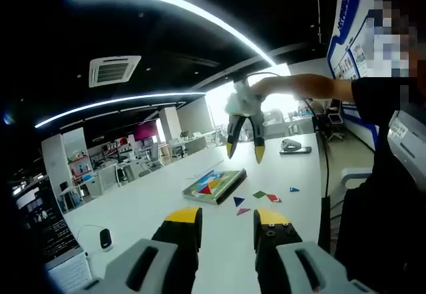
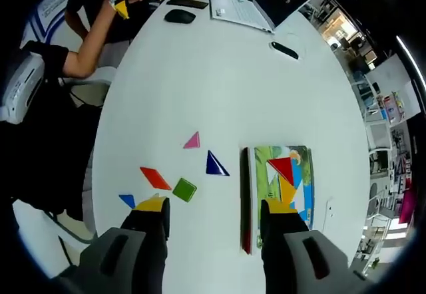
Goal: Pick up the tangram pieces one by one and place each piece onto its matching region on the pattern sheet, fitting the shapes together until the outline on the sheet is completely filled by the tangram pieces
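both tools gape empty; pattern sheet [image 2: 287,174] holds red, orange, blue pieces.

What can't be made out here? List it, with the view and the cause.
- Pattern sheet outline: right gripper view, covered by placed pieces and the right gripper.
- Yellow piece: right gripper view, its lower part lies behind a jaw.
- Loose pieces in the left gripper view: too small to tell shapes.
- Laptop screen: right gripper view, too small.

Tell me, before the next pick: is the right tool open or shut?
Open: the right tool shows white table between its yellow-tipped jaws, holding nothing.
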Motion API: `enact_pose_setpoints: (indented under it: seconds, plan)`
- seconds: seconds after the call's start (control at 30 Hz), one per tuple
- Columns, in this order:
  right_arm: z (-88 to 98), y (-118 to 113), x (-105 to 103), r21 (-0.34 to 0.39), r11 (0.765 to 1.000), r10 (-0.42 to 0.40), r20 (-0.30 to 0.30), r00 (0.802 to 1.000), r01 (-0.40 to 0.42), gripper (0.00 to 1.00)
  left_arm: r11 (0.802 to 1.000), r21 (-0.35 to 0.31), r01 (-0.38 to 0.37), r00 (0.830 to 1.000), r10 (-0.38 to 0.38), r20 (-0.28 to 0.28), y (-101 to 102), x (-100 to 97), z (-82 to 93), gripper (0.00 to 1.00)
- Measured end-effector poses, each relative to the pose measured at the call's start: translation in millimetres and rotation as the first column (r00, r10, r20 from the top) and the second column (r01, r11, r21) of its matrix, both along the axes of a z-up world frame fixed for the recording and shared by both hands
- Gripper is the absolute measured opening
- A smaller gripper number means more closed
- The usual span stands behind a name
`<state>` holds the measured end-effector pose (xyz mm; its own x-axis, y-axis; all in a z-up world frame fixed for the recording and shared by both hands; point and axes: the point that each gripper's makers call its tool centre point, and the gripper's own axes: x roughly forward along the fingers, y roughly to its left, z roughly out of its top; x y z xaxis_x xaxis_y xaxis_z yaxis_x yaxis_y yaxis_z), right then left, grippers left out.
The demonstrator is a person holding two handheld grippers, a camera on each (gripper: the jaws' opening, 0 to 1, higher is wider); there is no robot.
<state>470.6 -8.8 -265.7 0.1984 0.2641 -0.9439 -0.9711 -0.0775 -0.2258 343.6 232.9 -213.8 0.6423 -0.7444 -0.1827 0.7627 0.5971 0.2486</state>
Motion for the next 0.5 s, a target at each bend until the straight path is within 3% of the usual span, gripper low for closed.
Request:
enact_pose_setpoints:
  seconds: [0.27, 0.5]
  plan:
    - [-11.9, 5, -8, -0.040, 0.999, 0.016, -0.002, 1.000, -0.016, 0.44, 1.000, 0.007, 0.008, 1.000, -0.008, 0.003, -2, -1.3, 0.2, 0.33]
    - [-31.8, 13, -13, -0.086, 0.996, 0.030, -0.016, 0.999, -0.031, 0.42, 1.000, 0.009, 0.007, 1.000, -0.007, 0.003, -2, -0.9, 0.2, 0.33]
